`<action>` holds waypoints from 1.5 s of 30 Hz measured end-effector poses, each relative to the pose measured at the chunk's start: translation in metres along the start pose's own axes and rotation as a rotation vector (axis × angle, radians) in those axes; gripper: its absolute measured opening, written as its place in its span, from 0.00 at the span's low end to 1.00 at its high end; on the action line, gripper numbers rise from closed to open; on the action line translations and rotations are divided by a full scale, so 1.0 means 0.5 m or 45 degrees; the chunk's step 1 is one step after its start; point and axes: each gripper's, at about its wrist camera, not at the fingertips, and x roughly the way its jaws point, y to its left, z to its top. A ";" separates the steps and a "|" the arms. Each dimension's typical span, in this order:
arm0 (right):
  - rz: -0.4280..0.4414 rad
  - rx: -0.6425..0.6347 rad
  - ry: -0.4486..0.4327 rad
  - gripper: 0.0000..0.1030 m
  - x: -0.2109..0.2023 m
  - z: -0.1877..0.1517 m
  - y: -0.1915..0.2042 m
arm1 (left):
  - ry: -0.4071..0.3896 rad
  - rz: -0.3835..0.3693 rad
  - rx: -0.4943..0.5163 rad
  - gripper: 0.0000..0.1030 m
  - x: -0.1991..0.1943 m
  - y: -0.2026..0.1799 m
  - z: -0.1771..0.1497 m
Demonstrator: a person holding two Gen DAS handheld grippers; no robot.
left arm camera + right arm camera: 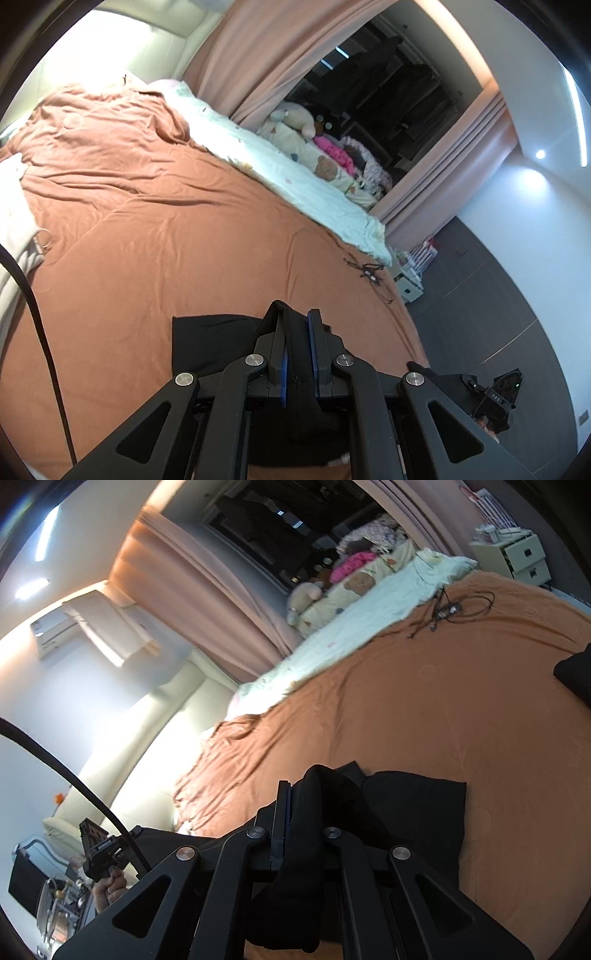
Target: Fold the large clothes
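Note:
A black garment [207,339] hangs partly over the orange bed sheet [166,221]. In the left wrist view my left gripper [297,325] is shut on a bunched fold of it, and black cloth fills the narrow gap between the blue pads [313,343]. In the right wrist view my right gripper [306,786] is shut on another bunch of the black garment [413,805], which drapes over the fingers and hides the tips. A flat corner of the garment lies on the sheet to the right of it.
A pale blanket [295,173] and soft toys [295,118] line the bed's far side, below pink curtains [258,55]. A black cable [369,273] lies near the bed's corner. White cloth [14,229] sits at the left. Another dark item [572,672] lies at the right edge.

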 end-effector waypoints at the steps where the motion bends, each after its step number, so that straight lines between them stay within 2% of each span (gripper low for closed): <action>1: -0.011 0.004 0.006 0.00 0.013 0.006 0.002 | 0.014 0.006 -0.002 0.09 0.022 0.008 0.006; 14: -0.194 0.115 0.123 0.00 0.237 0.051 -0.050 | 0.192 0.111 -0.073 0.09 0.285 0.142 0.016; 17: -0.224 0.175 0.166 0.01 0.275 0.050 -0.071 | 0.230 0.117 -0.049 0.10 0.337 0.155 0.011; 19: -0.213 0.213 0.177 0.03 0.291 0.049 -0.077 | 0.251 0.147 -0.039 0.14 0.358 0.158 0.006; 20: -0.214 0.227 0.177 0.12 0.295 0.048 -0.075 | 0.258 0.150 -0.040 0.18 0.366 0.162 0.006; 21: -0.205 0.229 0.167 0.34 0.293 0.048 -0.070 | 0.262 0.136 -0.043 0.32 0.369 0.163 0.005; 22: -0.188 0.221 0.149 0.56 0.289 0.049 -0.064 | 0.257 0.123 -0.051 0.51 0.367 0.165 0.005; 23: -0.163 0.208 0.120 0.93 0.280 0.051 -0.052 | 0.242 0.125 -0.051 0.61 0.363 0.164 0.006; 24: -0.146 0.197 0.090 0.96 0.269 0.053 -0.044 | 0.218 0.141 -0.045 0.80 0.357 0.163 0.007; 25: -0.139 0.177 0.070 0.96 0.260 0.055 -0.032 | 0.185 0.170 -0.032 0.88 0.345 0.160 0.008; 27: -0.167 0.130 0.081 0.96 0.243 0.059 -0.004 | 0.164 0.200 -0.013 0.89 0.330 0.159 0.012; 32: -0.323 0.033 0.129 0.96 0.221 0.058 0.023 | 0.232 0.296 0.071 0.89 0.318 0.155 0.006; 38: -0.408 0.031 0.238 0.96 0.231 0.056 0.046 | 0.340 0.355 0.120 0.89 0.340 0.168 -0.022; 41: -0.436 0.023 0.301 0.96 0.251 0.052 0.053 | 0.397 0.368 0.130 0.87 0.362 0.183 -0.041; 44: -0.457 0.021 0.354 0.96 0.276 0.051 0.051 | 0.465 0.392 0.140 0.80 0.397 0.199 -0.061; 45: -0.469 0.014 0.366 0.92 0.286 0.054 0.049 | 0.483 0.402 0.141 0.76 0.408 0.204 -0.065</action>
